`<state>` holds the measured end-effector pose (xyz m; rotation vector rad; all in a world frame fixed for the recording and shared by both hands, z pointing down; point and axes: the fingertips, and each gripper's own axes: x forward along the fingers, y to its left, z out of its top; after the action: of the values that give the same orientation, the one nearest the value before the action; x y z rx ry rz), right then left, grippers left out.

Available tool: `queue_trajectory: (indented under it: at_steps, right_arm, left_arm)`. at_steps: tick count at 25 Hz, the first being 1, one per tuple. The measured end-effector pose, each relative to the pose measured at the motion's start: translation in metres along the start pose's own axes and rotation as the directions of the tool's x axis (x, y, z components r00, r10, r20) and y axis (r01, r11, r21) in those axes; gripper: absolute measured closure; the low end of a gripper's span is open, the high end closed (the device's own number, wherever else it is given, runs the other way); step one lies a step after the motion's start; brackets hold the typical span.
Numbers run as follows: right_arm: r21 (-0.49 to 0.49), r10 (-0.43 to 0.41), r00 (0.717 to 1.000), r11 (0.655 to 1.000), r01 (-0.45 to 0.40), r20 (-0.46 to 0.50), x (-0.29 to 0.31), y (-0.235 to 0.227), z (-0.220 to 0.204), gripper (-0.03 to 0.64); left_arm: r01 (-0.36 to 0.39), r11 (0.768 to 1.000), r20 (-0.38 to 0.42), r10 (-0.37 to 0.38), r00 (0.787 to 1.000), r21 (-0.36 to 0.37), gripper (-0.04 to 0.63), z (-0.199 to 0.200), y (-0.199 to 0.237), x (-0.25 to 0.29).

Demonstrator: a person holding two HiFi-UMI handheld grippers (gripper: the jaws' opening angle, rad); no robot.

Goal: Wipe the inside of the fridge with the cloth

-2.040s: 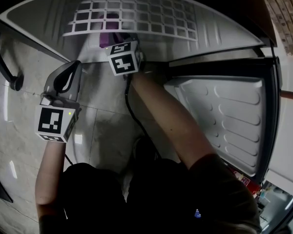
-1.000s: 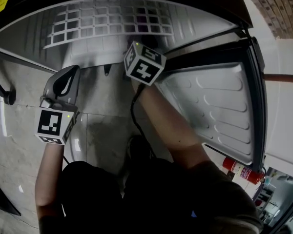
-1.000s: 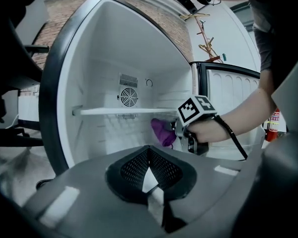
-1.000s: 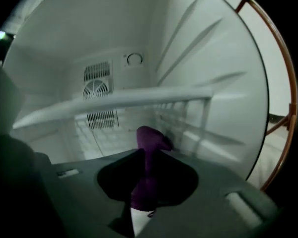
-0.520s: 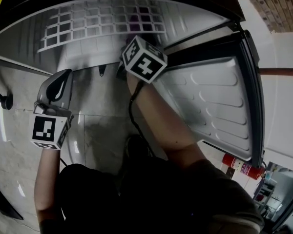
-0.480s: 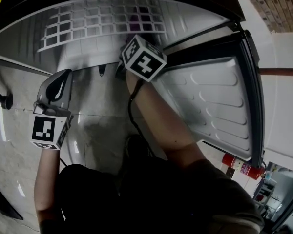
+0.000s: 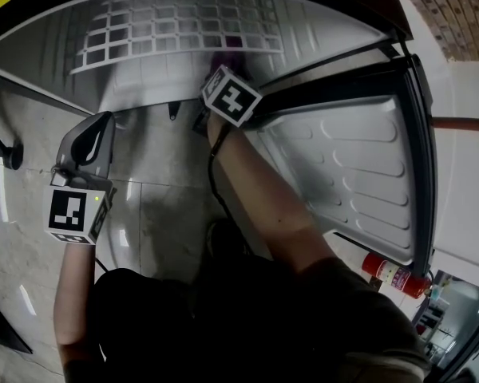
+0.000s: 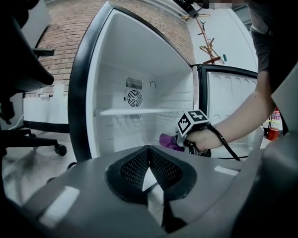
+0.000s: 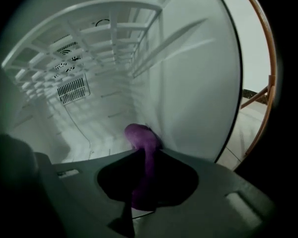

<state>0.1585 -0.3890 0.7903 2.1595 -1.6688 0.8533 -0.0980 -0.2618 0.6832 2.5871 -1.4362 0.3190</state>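
The purple cloth point(image 9: 139, 139) is pinched between my right gripper's point(image 9: 145, 155) jaws and pressed against the fridge's right inner wall point(image 9: 188, 83), low down. In the head view the right gripper point(image 7: 226, 76) reaches into the open fridge and a bit of the cloth point(image 7: 226, 56) shows beyond its marker cube. The left gripper view shows the same cloth point(image 8: 168, 141) on the fridge floor beside the right hand. My left gripper point(image 7: 91, 131) hangs outside the fridge at the left, shut with nothing in it point(image 8: 148, 151).
A white wire shelf point(image 7: 176, 24) spans the fridge above the cloth, with a vent grille point(image 9: 73, 89) on the back wall. The open door point(image 7: 359, 174) stands at the right. A red fire extinguisher point(image 7: 391, 276) and an office chair base point(image 8: 37, 143) sit on the tiled floor.
My right gripper has carried the cloth from the middle of the fridge floor rightward to the right inner wall. The left gripper has drifted slightly left and stayed shut.
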Motion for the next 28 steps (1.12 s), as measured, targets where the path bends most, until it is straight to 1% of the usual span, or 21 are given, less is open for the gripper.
queue_trajectory:
  at_steps: [5,8,14,18,21,25,28]
  right_arm:
    - [-0.008,0.031,0.999,0.999,-0.031,0.008,-0.001,0.000,-0.003,0.563]
    - [-0.013,0.067,0.998,0.998,-0.067,0.019,-0.003,0.003,-0.002,0.563]
    - [-0.137,0.169,0.985,0.977,-0.165,0.019,-0.025,0.018,-0.003,0.563]
    - [-0.194,0.239,0.971,0.954,-0.230,0.024,-0.053,0.037,0.005,0.563]
    - [-0.264,0.279,0.960,0.925,-0.274,-0.020,-0.085,0.048,0.007,0.563]
    - [-0.384,0.294,0.953,0.874,-0.299,-0.071,-0.129,0.057,0.020,0.563]
    - [-0.396,0.308,0.945,0.858,-0.327,-0.113,-0.166,0.058,0.031,0.563]
  left_arm:
    - [0.010,1.000,-0.002,-0.010,1.000,0.002,0.577,-0.002,-0.005,0.001]
    - [0.017,1.000,0.001,-0.017,1.000,0.011,0.577,0.001,-0.006,0.002]
    - [0.030,0.998,0.005,-0.030,1.000,0.047,0.577,0.010,-0.011,-0.003]
    - [0.024,0.999,-0.003,-0.024,1.000,0.028,0.577,0.030,-0.017,-0.010]
    - [0.015,1.000,-0.011,-0.015,1.000,-0.006,0.578,0.056,-0.031,-0.022]
    - [0.011,0.999,-0.036,-0.013,0.999,-0.035,0.577,0.089,-0.049,-0.037]
    - [0.018,0.999,-0.041,-0.019,0.999,-0.044,0.578,0.127,-0.058,-0.053]
